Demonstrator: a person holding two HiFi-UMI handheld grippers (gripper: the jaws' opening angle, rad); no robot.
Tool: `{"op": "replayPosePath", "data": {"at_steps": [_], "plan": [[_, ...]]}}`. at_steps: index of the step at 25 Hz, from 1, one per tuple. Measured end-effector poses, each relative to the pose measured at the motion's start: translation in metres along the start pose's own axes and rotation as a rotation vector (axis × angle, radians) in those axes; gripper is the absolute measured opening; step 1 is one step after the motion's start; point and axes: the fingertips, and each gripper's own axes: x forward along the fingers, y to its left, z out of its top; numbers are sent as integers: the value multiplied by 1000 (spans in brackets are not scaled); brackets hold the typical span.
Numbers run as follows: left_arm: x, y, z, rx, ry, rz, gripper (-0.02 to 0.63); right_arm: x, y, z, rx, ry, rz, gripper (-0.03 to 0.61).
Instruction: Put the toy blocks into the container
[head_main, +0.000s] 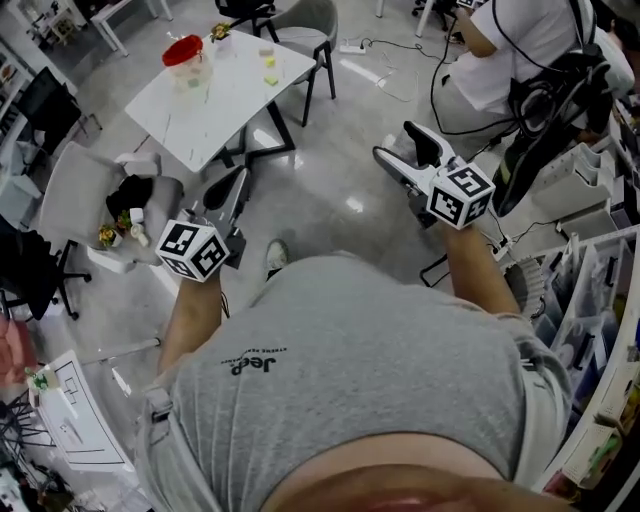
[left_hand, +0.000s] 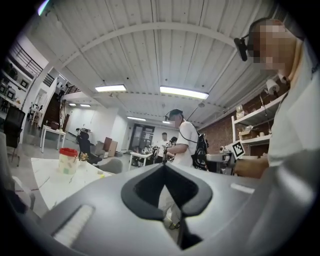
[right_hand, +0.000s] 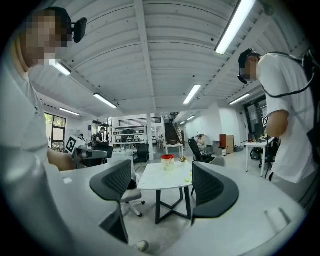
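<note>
**Grippers.** The person holds both at waist height, well apart from the table (head_main: 215, 115), with bare floor (head_main: 330, 200) between. This is judged an approach posture, not a working one, since nothing to be handled lies near either gripper.

- The left gripper (left_hand: 164, 166) has its jaw tips brought together with nothing caught between them. Only the room shows through the opening behind the tips.
- The right gripper (right_hand: 161, 182) has its jaws spread wide and empty. Its own view frames the table squarely between them, which suggests it is aimed there and readied for a first pick.

**Task items.**

- The container (head_main: 185, 58) stands upright near one end of the table. It is a pale, see-through tub with a red lid (head_main: 182, 47) on top. Whether the lid is pressed home or merely resting cannot be told, and it would likely have to come off before anything goes in.
- The toy blocks (head_main: 269, 70) lie on the tabletop apart from the container, on the side nearer a grey chair (head_main: 305, 25). Two small pale yellow pieces are visible, close to each other, but they are too small for their shape to be made out.
- A further small yellowish object sits at the table's far edge beyond the container. It cannot be confirmed as a block.

**Assessment.** The tub's contents are unclear, and no block can be confirmed inside it. With both visible pieces loose on the table and both grippers empty, loading is judged not yet begun
</note>
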Motion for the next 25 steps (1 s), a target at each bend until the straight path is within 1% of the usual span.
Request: {"op": "replayPosePath", "data": {"at_steps": [4,9,14,18,21,25], "plan": [[26,40,-1,-11,-7,-41,58,35,-17,-3,-3,9,-36,359],[72,114,11,-17,-36,-111,58,103,-38,6,-25,13,-87,357],[116,197,30,-21,-16,-171,58,183,-58,25,-27,16,-125,357],[149,256,48,-13,-11,-200,58,245,-80,44,-31,-1,-145,357],[172,293,58,-8,-5,-222,58,285,-96,51,-31,-5,-156,357],[203,330,62,-10,15,-253,58,324,-123,52,-19,-3,-184,357]]}}
